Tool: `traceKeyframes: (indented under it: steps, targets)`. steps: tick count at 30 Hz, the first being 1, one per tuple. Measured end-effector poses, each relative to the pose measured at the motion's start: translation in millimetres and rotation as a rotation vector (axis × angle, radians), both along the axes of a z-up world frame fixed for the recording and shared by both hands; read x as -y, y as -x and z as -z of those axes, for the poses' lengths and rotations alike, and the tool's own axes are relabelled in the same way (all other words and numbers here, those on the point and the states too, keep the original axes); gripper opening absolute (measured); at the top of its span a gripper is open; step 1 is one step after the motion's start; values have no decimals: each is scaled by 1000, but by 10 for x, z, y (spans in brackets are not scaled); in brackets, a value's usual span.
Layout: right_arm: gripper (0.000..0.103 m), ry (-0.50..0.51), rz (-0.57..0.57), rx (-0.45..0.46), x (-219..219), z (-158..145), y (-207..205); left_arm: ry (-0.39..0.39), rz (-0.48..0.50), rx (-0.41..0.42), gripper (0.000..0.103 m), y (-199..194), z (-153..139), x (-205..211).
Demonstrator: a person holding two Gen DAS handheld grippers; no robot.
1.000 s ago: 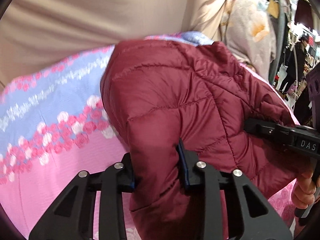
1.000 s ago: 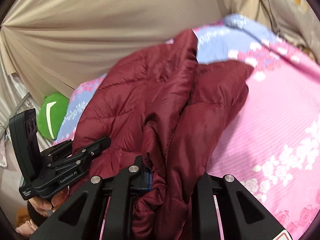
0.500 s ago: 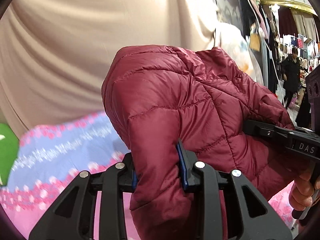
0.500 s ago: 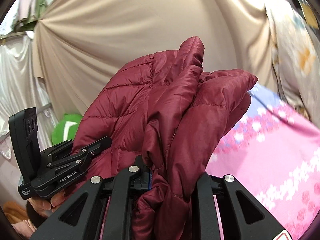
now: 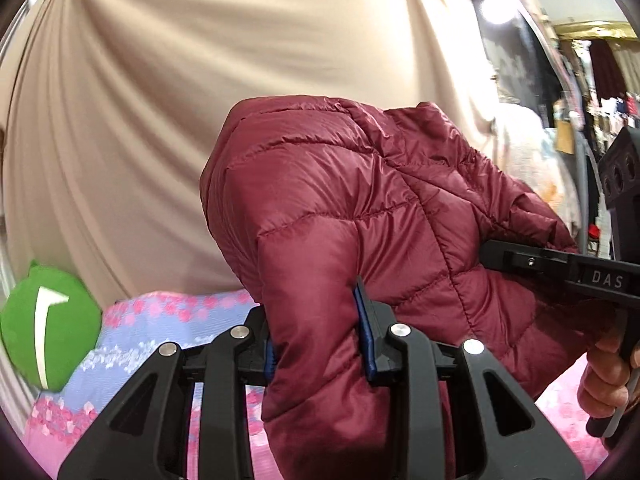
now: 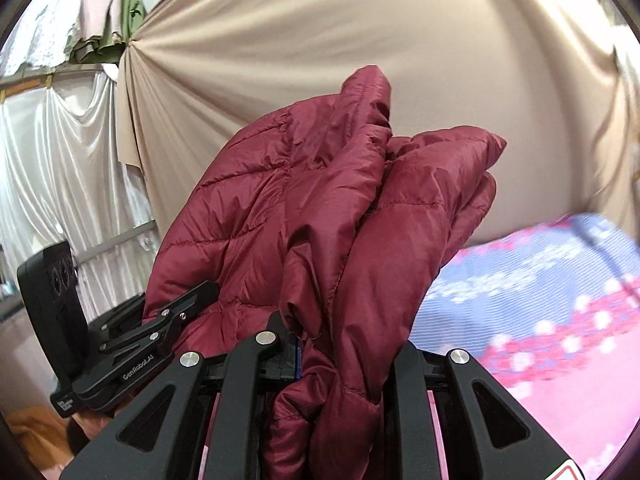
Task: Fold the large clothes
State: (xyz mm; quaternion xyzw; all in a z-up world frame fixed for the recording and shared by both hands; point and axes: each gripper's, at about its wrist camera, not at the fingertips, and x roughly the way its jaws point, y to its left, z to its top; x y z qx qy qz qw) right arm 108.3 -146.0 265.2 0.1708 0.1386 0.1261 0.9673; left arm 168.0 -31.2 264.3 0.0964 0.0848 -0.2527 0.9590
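Note:
A dark red quilted puffer jacket (image 5: 360, 208) hangs lifted off the bed, bunched between both grippers. My left gripper (image 5: 320, 344) is shut on a thick fold of the jacket, blue pads pressing its sides. In the right wrist view the same jacket (image 6: 320, 200) rises in folds, and my right gripper (image 6: 344, 356) is shut on a gathered edge of it. The right gripper's black body (image 5: 560, 268) shows at the right of the left wrist view, held by a hand (image 5: 604, 384). The left gripper (image 6: 152, 332) shows at lower left of the right wrist view.
A pink and lilac flowered bedsheet (image 6: 540, 300) lies below. A beige curtain (image 5: 200, 80) fills the background. A green cushion (image 5: 44, 328) sits at the left. White drapes (image 6: 60, 160) hang at the left, and hung clothes and shop racks (image 5: 592, 80) at the right.
Both grippers have risen and tilted up with the jacket in them. The jacket has come off the bedsheet, and the curtain now fills most of each view.

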Motion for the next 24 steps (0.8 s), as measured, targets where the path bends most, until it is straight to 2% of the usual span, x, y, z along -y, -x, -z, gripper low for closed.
traceKeyframes:
  steps: [3,6,9,10,13,15,16,17,19,20,21,24]
  targets:
    - [16,-34,-40,-51,-135,177,-424,1,-47,-49,29,-350,182,-166]
    - [16,-59,-68,-121,-269,518,-901,2,-87,-112,29,-728,464,-316]
    - [16,-71,-74,-211,-384,952,-1330,-2,-113,-194,29,-1110,816,-415]
    - [16,-73,-76,-243,-417,1089,-1454,-10,-123,-244,29,-1286,1016,-430]
    - [17,-76,-76,-386,-450,1720,-1837,-53,-147,-361,30,-1606,1518,-424]
    - [24,-67,-51,-479,-438,2106,-1992,-99,-175,-406,40,-1735,1859,-404]
    - [35,-78,-42,-503,-395,2271,-2017,-104,-186,-393,47,-1717,1958,-407]
    - [42,-94,-42,-506,-349,2338,-2007,-92,-173,-381,52,-1670,2009,-442]
    - [47,-133,-39,-526,-231,2388,-1938,-93,-169,-377,59,-1557,1961,-505]
    - [47,-137,-31,-533,-167,2357,-1866,-94,-173,-373,59,-1487,1901,-553]
    - [47,-123,-20,-532,-117,2301,-1784,-96,-176,-370,60,-1448,1847,-585]
    - [50,-43,27,-477,-1,2026,-1394,-75,-140,-380,75,-1150,1673,-733]
